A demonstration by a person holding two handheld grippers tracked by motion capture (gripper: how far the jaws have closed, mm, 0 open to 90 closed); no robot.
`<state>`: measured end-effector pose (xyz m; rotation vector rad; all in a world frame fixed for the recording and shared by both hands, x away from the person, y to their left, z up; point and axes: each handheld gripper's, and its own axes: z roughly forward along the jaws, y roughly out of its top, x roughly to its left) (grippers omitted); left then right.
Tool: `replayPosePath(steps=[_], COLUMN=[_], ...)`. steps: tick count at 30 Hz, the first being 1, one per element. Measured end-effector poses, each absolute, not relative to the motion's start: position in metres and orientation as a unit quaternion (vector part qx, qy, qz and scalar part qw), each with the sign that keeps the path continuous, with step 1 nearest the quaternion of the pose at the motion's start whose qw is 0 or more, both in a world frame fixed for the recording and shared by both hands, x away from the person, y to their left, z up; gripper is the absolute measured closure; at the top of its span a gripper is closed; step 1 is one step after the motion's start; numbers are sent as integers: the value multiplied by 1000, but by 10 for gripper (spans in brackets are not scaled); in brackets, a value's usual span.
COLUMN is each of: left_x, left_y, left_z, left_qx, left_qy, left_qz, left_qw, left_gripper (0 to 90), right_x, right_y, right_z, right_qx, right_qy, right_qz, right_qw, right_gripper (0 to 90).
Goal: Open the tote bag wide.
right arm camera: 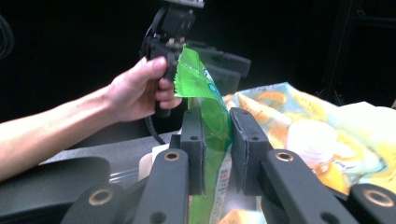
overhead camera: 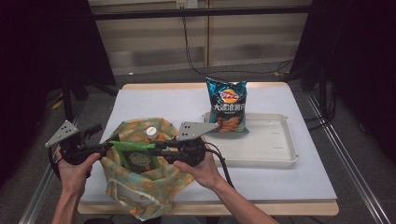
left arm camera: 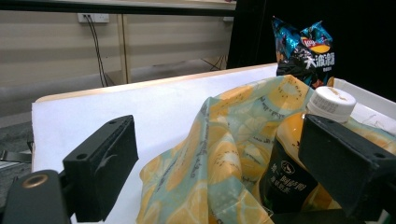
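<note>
Bag: yellow-and-teal lemon-print cloth bag [overhead camera: 140, 186], near-left table edge, mouth open.
L gripper [left arm camera: 219, 163]: jaws spread wide astride bag's rim.
Green foil snack packet [right arm camera: 210, 121]: upright in bag mouth.
R gripper [right arm camera: 217, 151]: pinching packet.
Far right: blue crisp packet [overhead camera: 227, 105], white plastic tray [overhead camera: 280, 149].

High view: a cloth bag [overhead camera: 140, 179] lies at the lower left of the table [overhead camera: 299, 182], holding a snack packet [overhead camera: 136, 157] with a bottle [overhead camera: 152, 132] behind it. A tray [overhead camera: 275, 144] sits right of centre. A chip bag [overhead camera: 227, 105] stands upright in the tray's upper left corner, above and right of the cloth bag.
</note>
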<state>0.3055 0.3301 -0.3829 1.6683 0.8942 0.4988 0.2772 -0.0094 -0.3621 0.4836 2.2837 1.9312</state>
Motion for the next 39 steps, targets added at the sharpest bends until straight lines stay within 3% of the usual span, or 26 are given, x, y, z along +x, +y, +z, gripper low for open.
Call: replayPosePath(steps=[24,39], left_x=[303,285], left_y=[320,302], left_z=[-387,-385], left_qx=[719,729], left_qy=[366,346], left_qz=[198,191], left_qw=[557,559], left_gripper=[107,35], right_x=[302,289], right_y=[-44,-108], right_z=[-300,-290], right_qx=[178,200], right_qy=[708,700], right_qz=[678,673], right_qw=[87,133], right_gripper=[774,774])
